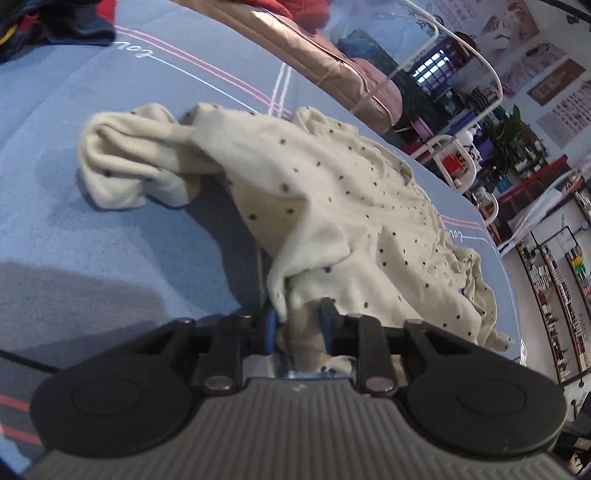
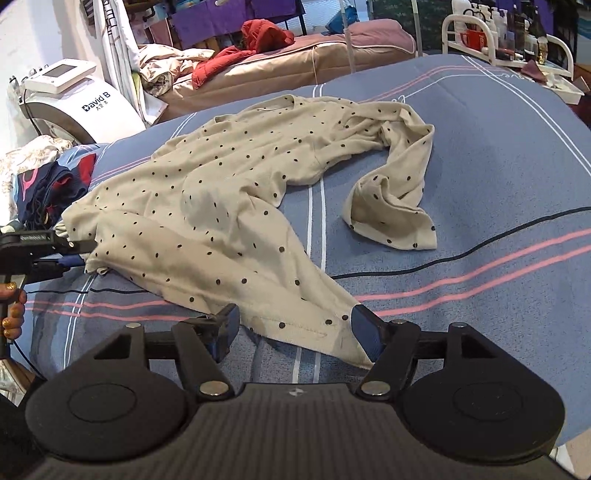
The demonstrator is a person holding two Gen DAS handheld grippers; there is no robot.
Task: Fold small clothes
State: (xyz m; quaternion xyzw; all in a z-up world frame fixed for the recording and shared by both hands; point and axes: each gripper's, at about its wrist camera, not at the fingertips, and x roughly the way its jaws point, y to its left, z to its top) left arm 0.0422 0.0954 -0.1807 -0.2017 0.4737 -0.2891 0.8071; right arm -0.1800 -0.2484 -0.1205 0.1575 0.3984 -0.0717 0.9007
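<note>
A cream garment with dark polka dots [image 2: 229,192] lies crumpled on the blue striped bedspread [image 2: 498,184]. One sleeve [image 2: 395,206] curls out to the right. My left gripper [image 1: 297,325] is shut on a bunch of the garment's edge [image 1: 332,206]; it also shows at the left of the right wrist view [image 2: 79,258], gripping the garment's left corner. My right gripper [image 2: 291,325] is open, its jaws wide on either side of the garment's near hem corner [image 2: 325,332], low over the bed.
A pile of dark blue and red clothes [image 2: 51,188] lies at the bed's left edge. A white machine [image 2: 70,103] stands behind it. Another bed with red clothing [image 2: 258,40] is at the back. A white rack with bottles [image 2: 509,33] stands at the far right.
</note>
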